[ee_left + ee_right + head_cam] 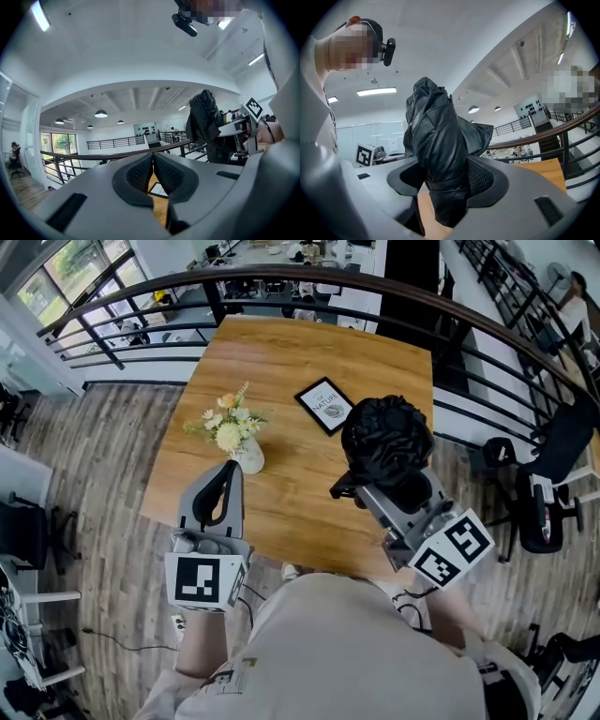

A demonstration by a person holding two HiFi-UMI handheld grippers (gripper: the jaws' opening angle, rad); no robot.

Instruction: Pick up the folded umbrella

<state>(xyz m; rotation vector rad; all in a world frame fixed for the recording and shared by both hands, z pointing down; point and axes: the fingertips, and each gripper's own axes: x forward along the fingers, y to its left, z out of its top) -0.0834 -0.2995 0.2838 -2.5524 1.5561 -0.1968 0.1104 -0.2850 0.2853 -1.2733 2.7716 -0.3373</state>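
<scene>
The folded black umbrella [386,439] stands upright over the right part of the wooden table [309,362], with my right gripper [375,486] shut on its lower part. In the right gripper view the umbrella [440,154] fills the gap between the pads of the right gripper [440,183], its crumpled top rising above them. My left gripper [228,470] is shut with nothing in it, its tips close beside the flower vase. In the left gripper view the left gripper [153,161] shows its pads meeting, and the umbrella [204,122] appears off to the right.
A small vase of white and yellow flowers [232,432] stands at the table's left. A framed card [325,405] lies near the middle. A dark curved railing [469,306] runs behind the table. An office chair [544,493] stands to the right.
</scene>
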